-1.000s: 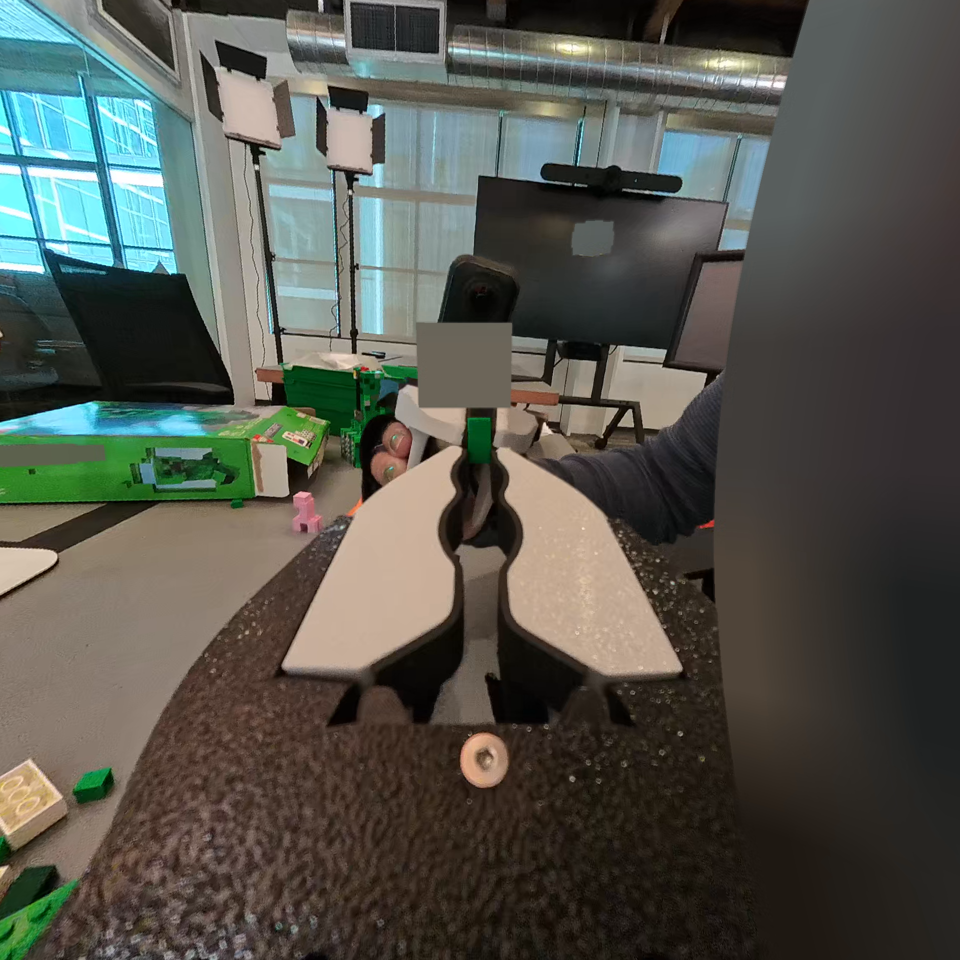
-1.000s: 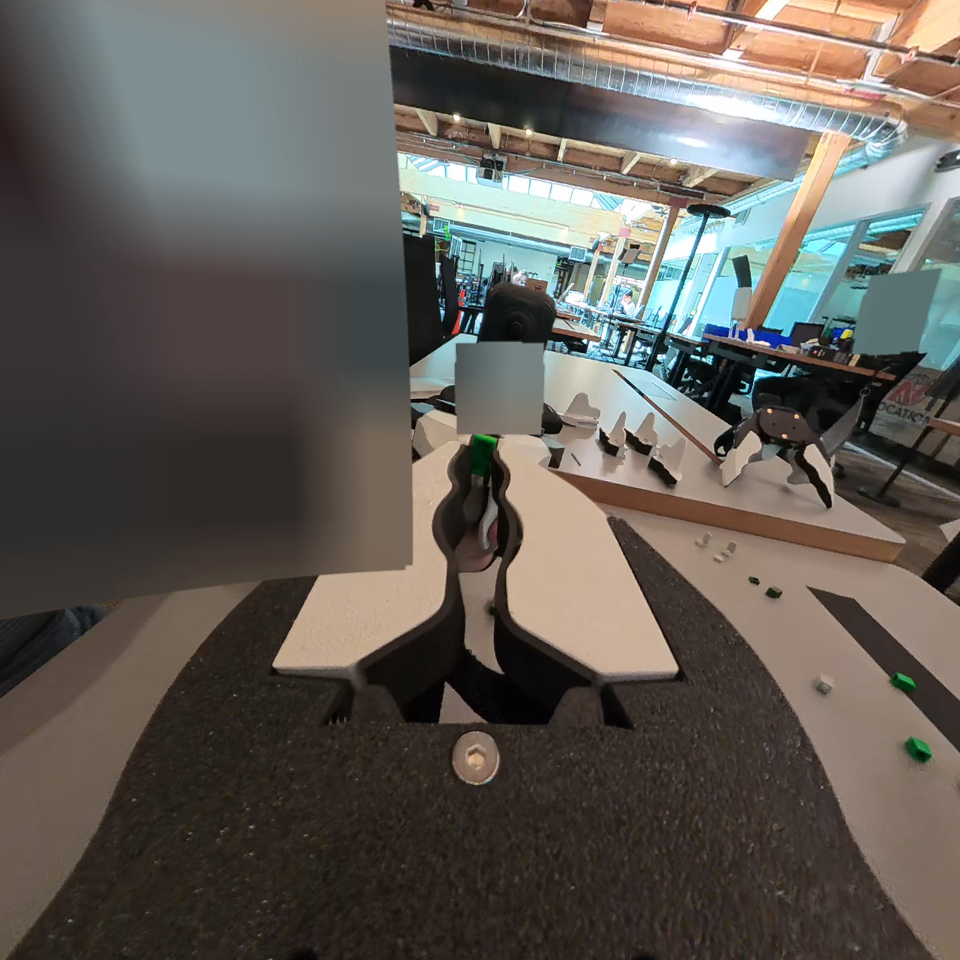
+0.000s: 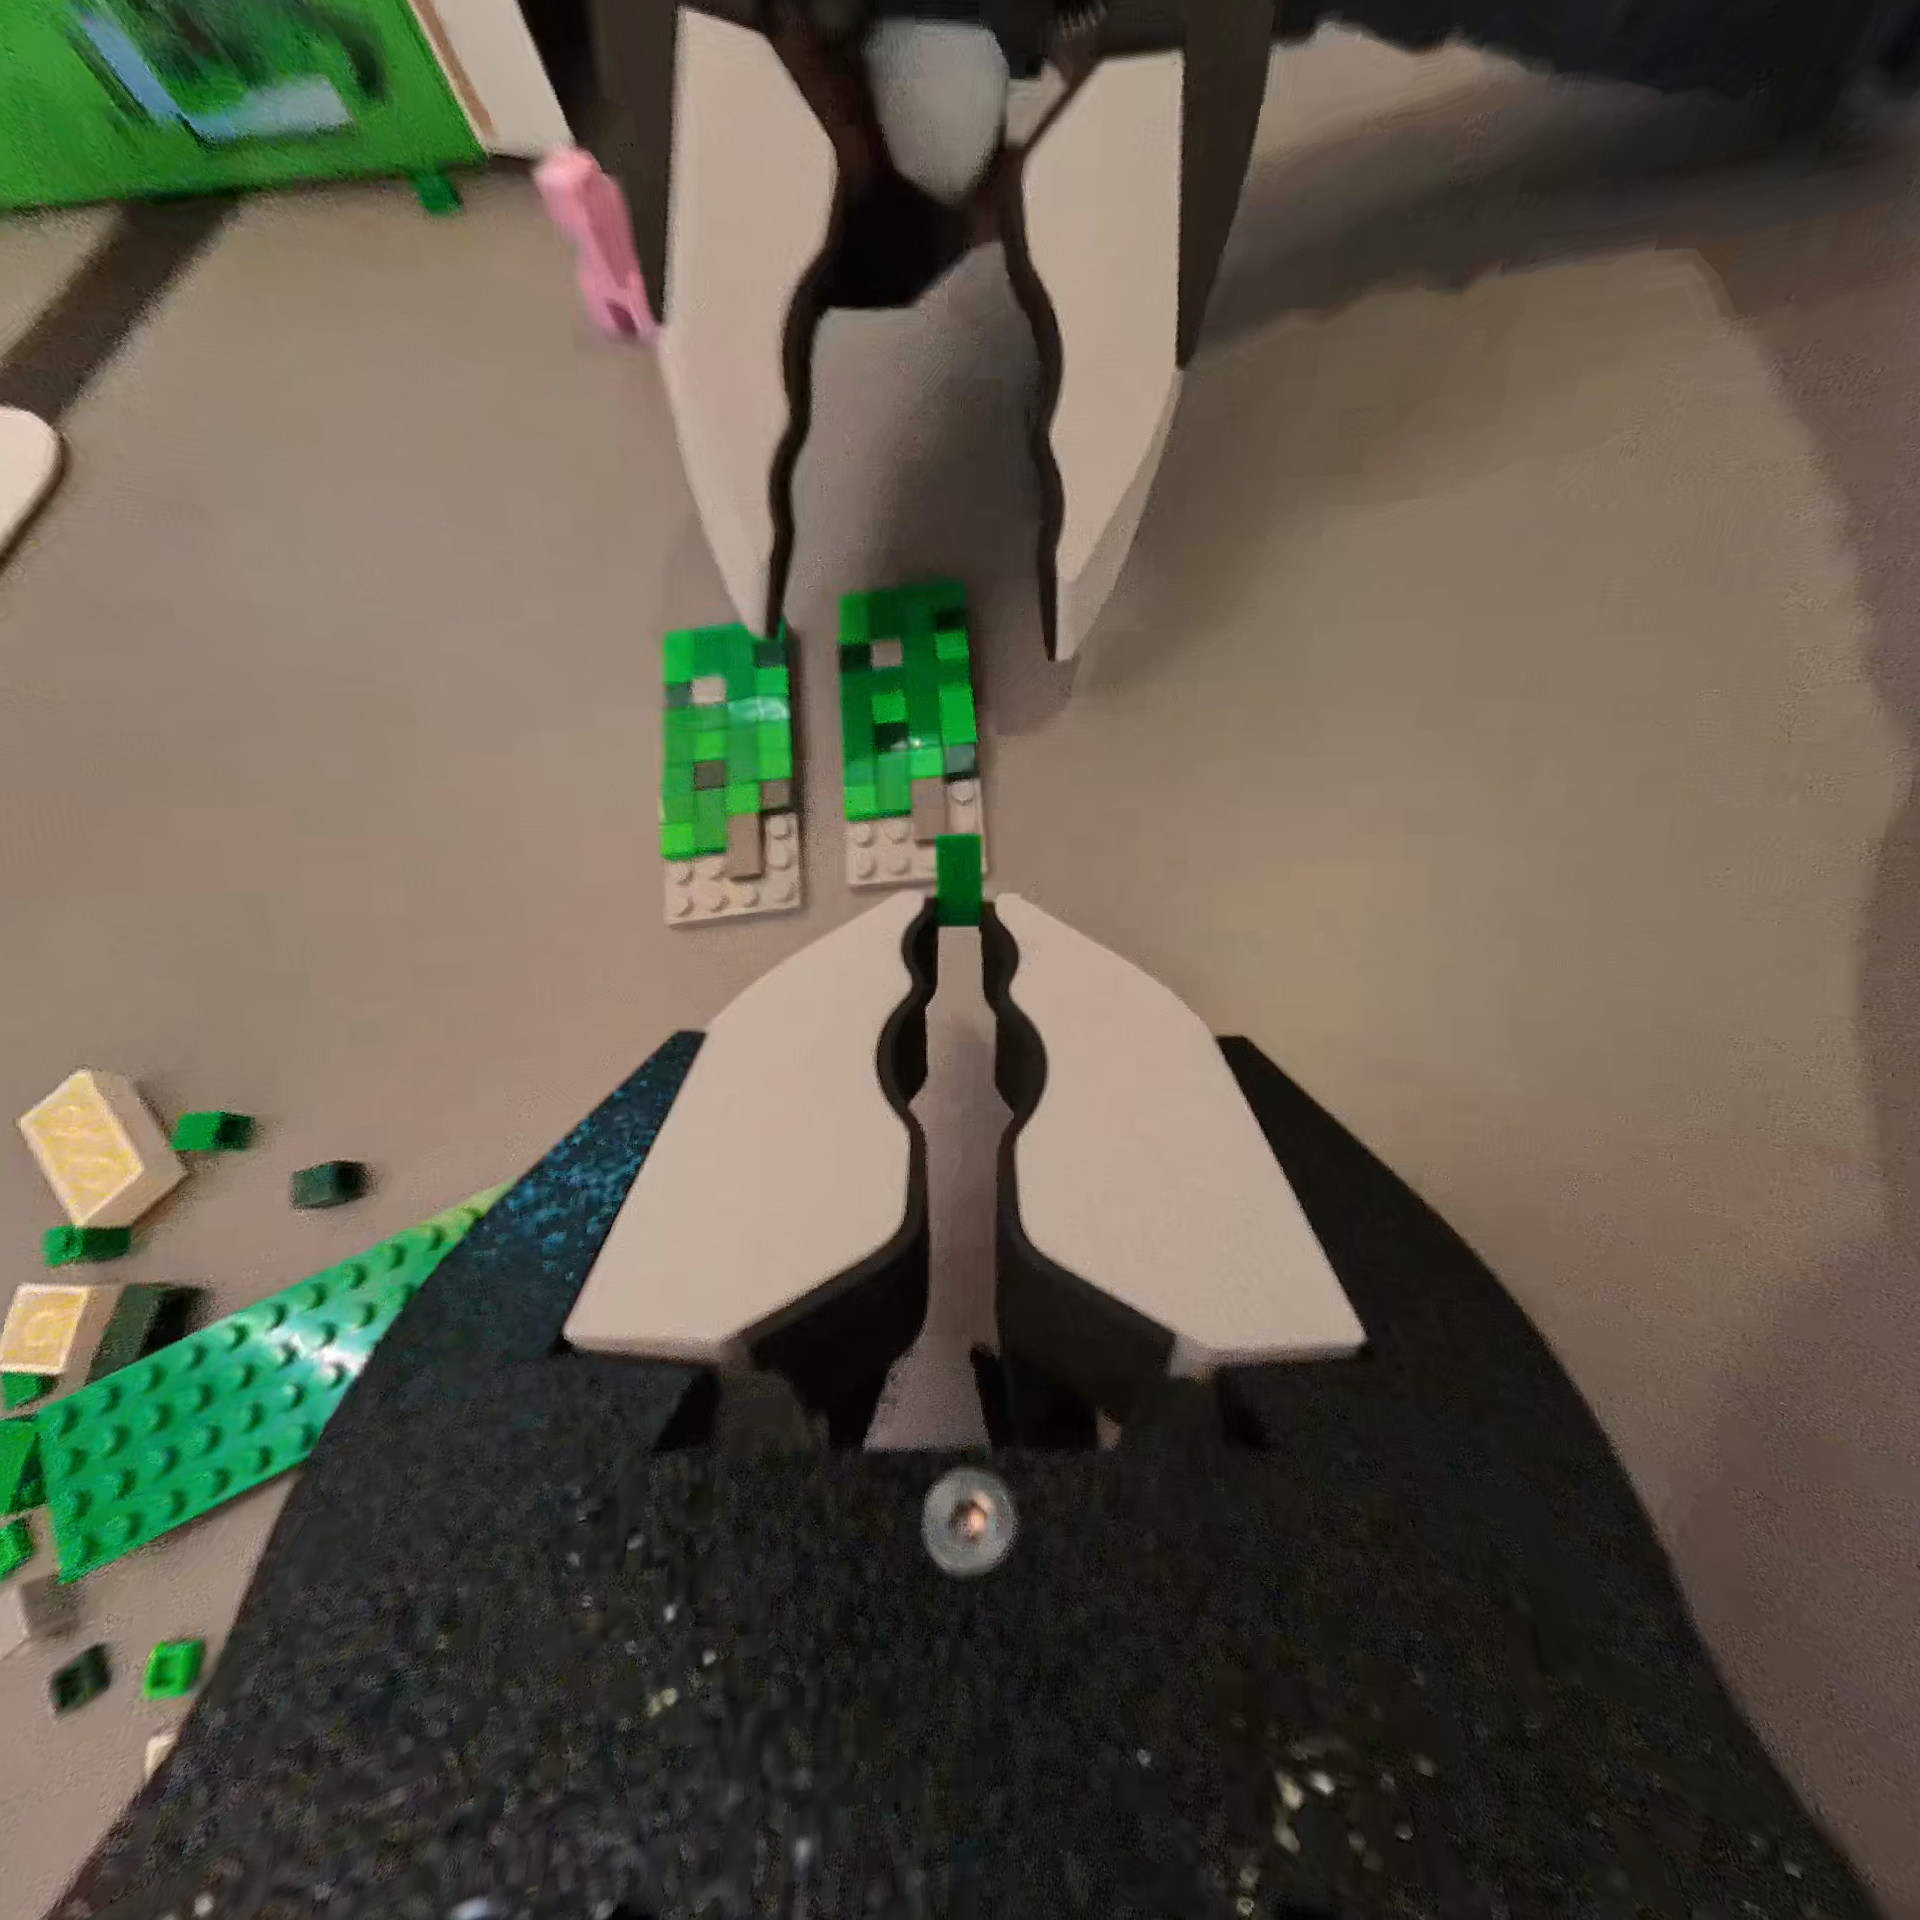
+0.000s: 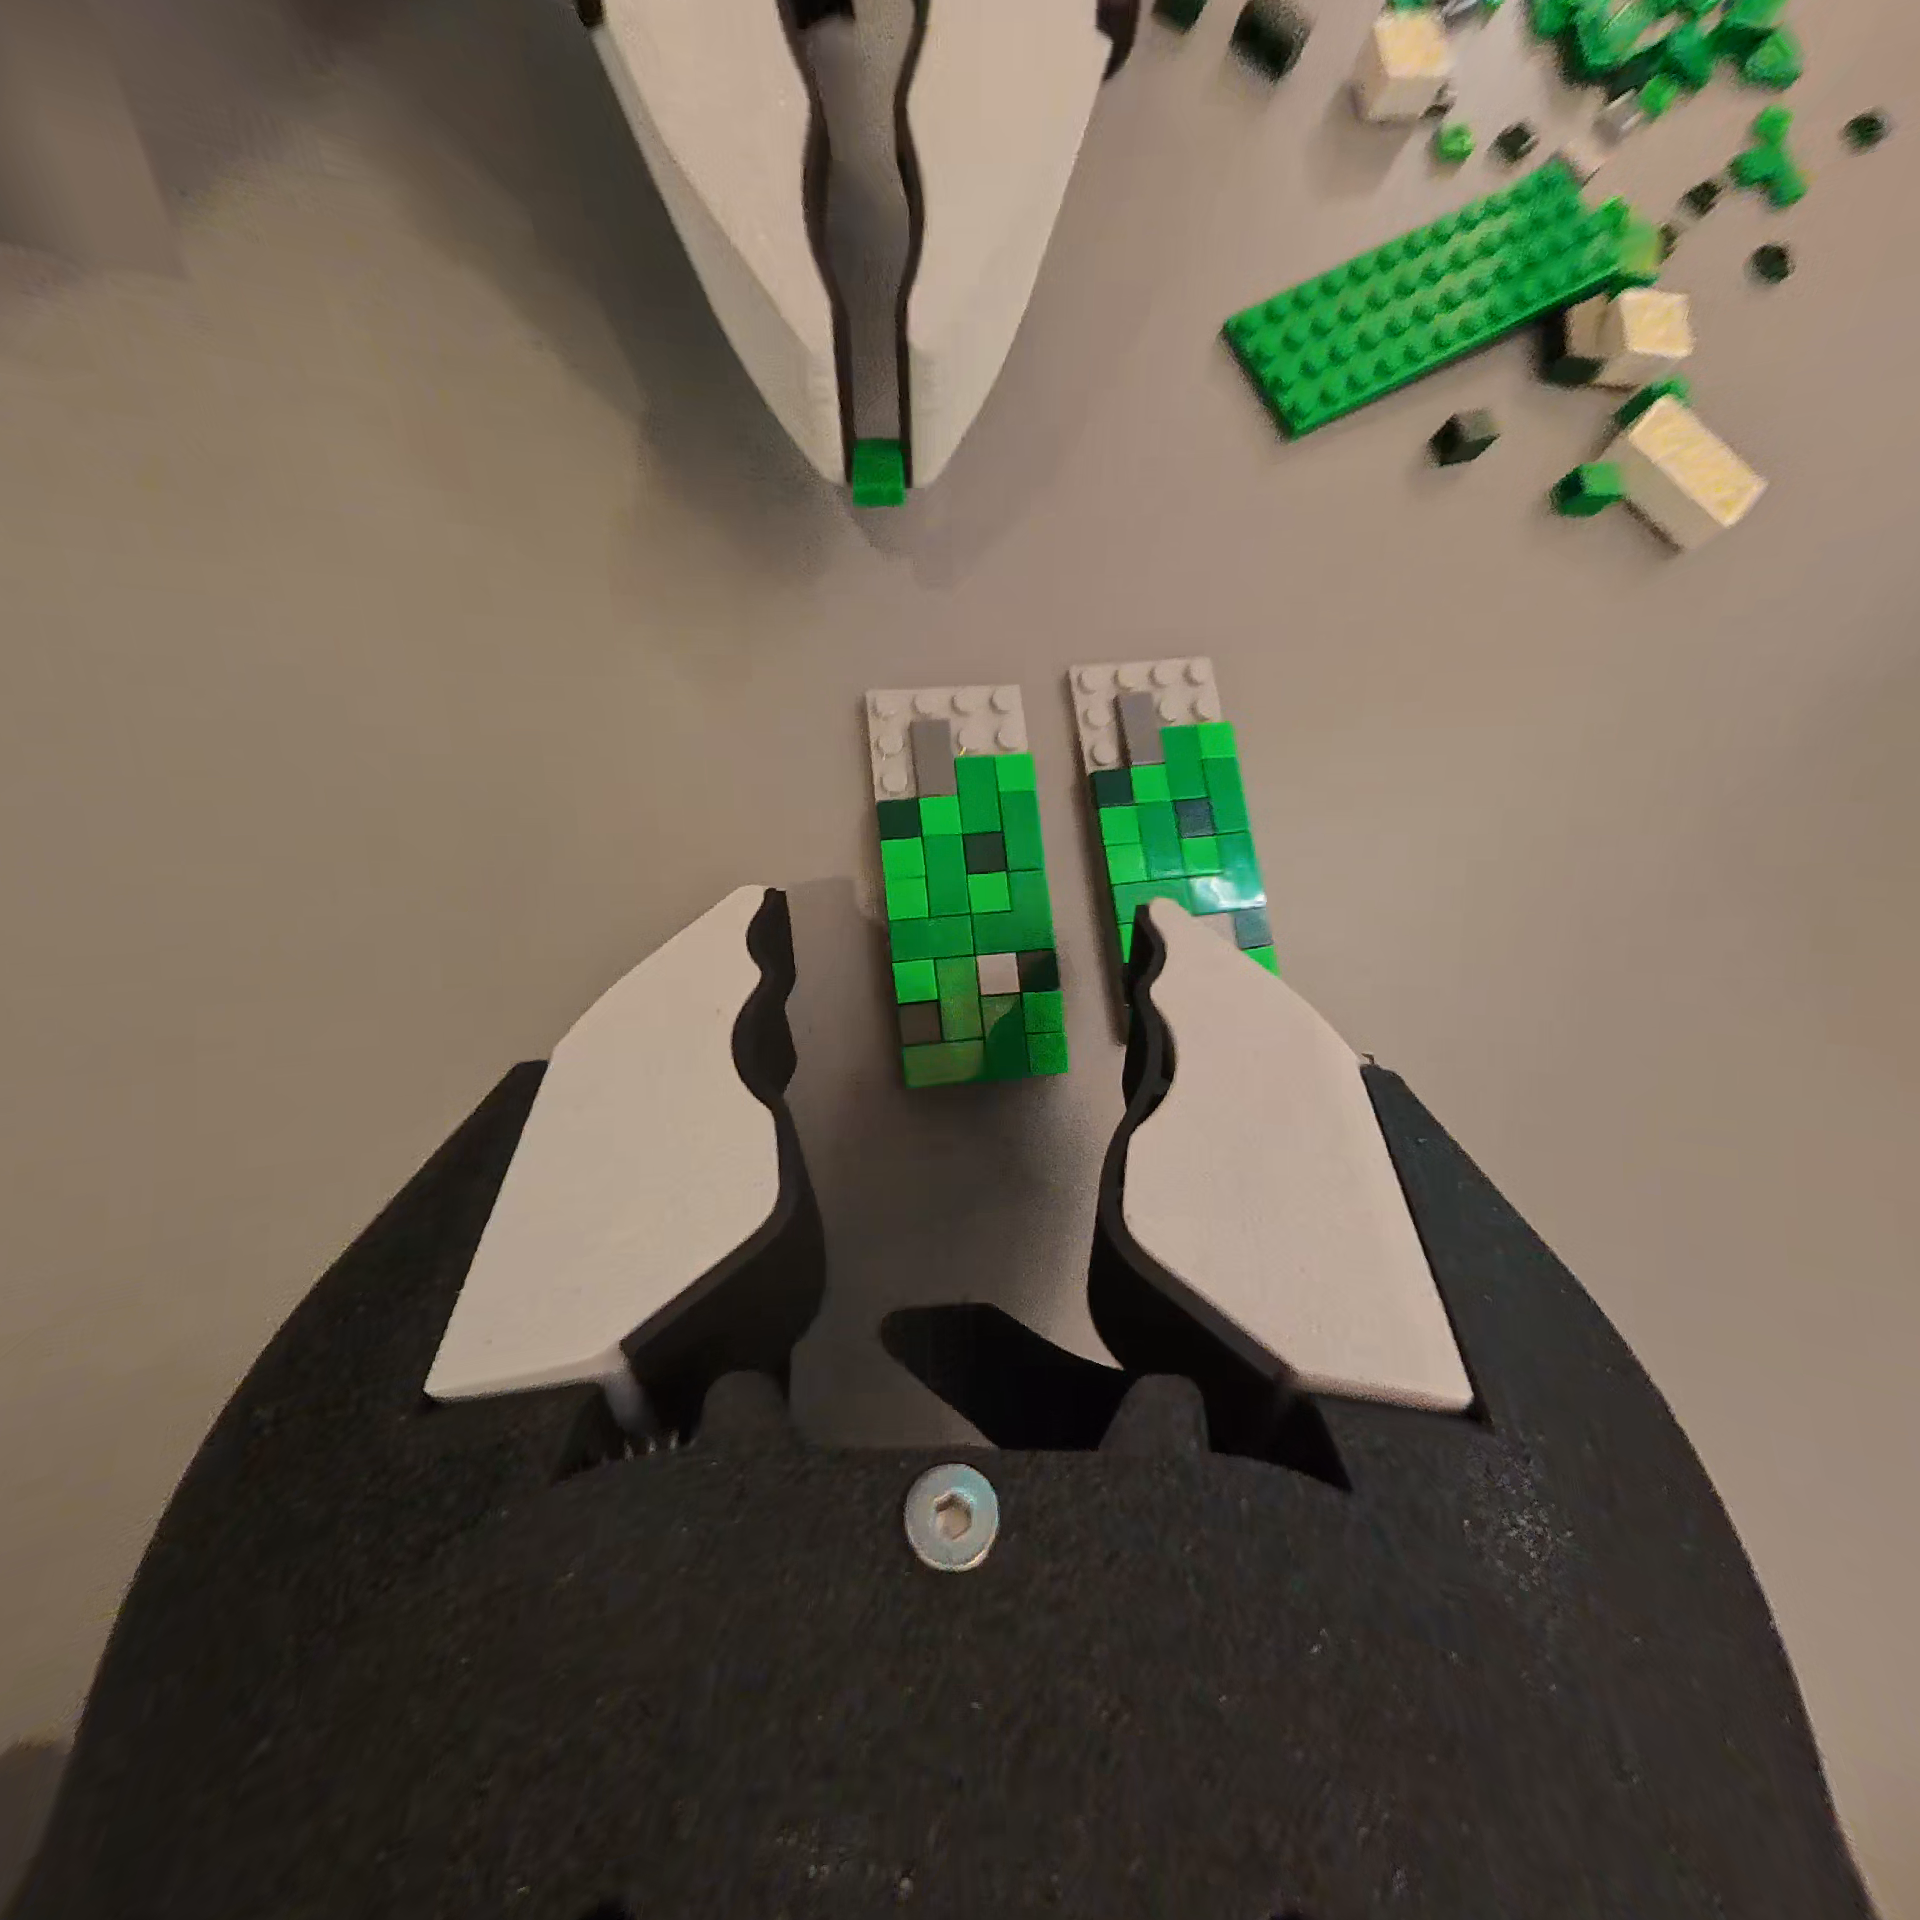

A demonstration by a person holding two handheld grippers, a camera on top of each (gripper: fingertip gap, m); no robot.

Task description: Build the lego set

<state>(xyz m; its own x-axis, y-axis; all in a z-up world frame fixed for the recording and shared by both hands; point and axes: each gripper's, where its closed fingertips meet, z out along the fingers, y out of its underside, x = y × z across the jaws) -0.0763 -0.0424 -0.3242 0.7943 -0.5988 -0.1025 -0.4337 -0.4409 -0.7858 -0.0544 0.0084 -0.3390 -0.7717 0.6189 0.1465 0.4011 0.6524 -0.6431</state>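
A: Left gripper (image 3: pixel 958 914)?
B: Clamped on a small green tile (image 3: pixel 958 878), over one tiled grey plate (image 3: pixel 914 727).
A: Right gripper (image 4: pixel 961 909)?
B: Wide apart, bare, straddling that plate; second plate (image 3: pixel 727 769) just beside.

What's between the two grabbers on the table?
Two grey plates, mostly covered in green tiles, lie side by side between the left gripper and right gripper, clearest in the right wrist view.

Your right gripper (image 4: pixel 961 914) hangs open over two green-tiled grey plates (image 4: pixel 971 883); beyond them, the left gripper (image 4: pixel 878 483) pinches a small green brick (image 4: pixel 876 486).
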